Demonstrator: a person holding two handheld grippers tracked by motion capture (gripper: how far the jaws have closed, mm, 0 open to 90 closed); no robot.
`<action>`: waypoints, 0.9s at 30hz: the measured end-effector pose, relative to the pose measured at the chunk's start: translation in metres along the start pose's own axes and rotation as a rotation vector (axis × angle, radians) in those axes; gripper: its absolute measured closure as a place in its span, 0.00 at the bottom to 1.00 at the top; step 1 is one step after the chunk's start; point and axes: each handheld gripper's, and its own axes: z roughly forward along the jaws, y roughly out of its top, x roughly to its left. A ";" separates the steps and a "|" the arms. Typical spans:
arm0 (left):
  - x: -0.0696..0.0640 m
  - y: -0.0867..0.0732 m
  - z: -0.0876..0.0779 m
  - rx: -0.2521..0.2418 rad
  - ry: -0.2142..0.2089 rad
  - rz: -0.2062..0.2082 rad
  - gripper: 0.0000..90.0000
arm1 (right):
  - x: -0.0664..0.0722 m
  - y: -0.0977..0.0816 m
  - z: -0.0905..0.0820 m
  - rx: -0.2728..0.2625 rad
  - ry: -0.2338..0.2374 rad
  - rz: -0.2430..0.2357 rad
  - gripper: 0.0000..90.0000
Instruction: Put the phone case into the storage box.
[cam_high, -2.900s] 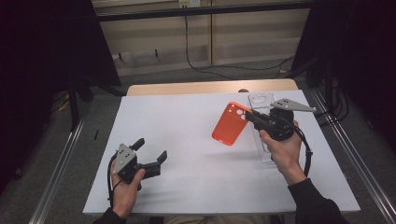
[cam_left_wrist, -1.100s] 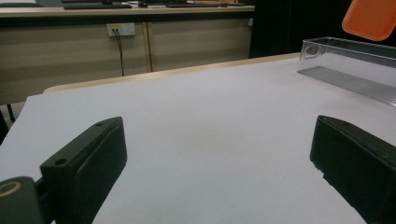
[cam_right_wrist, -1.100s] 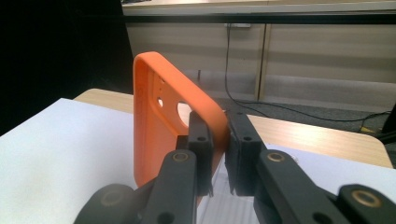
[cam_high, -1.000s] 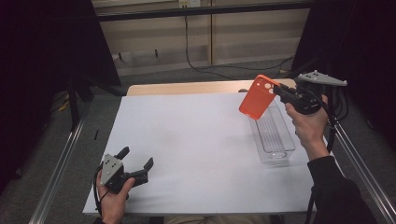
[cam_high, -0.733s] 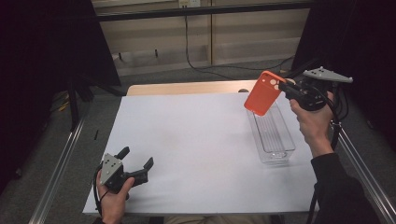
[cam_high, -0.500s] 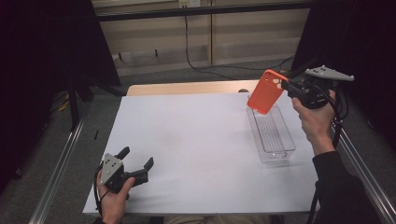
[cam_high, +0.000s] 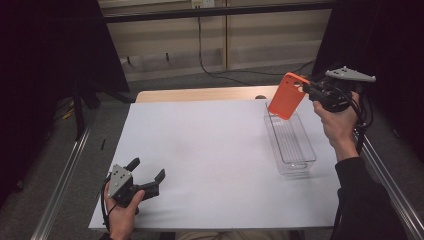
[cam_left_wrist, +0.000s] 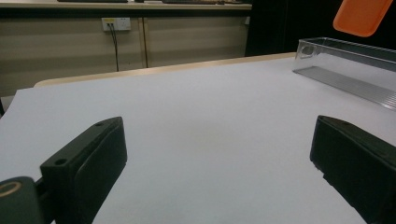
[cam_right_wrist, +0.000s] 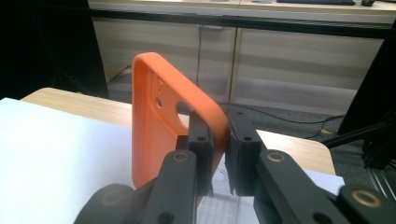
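While pinched upright, orange phone case (cam_right_wrist: 156, 135), camera cutouts

Dim room, dark margins; white table sheet (cam_high: 210, 150) evenly lit from above, shadows faint. Near jaws in both gripper views soft, probably out of focus.

Orange phone case (cam_high: 286, 96) tilted, airborne above clear bin's (cam_high: 306, 160) far end.

Bare white sheet (cam_high: 210, 150) wide open; clear bin (cam_high: 290, 142) blocks right edge
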 end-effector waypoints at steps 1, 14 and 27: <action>0.000 0.000 0.000 0.000 -0.003 -0.001 0.04 | -0.001 0.000 0.001 0.000 -0.002 0.000 0.91; 0.000 0.000 0.000 0.002 -0.005 0.002 0.04 | -0.006 -0.001 0.019 0.011 -0.023 -0.022 0.91; 0.002 0.000 -0.001 -0.003 0.004 -0.010 0.04 | -0.012 -0.008 0.037 0.038 -0.039 -0.032 0.91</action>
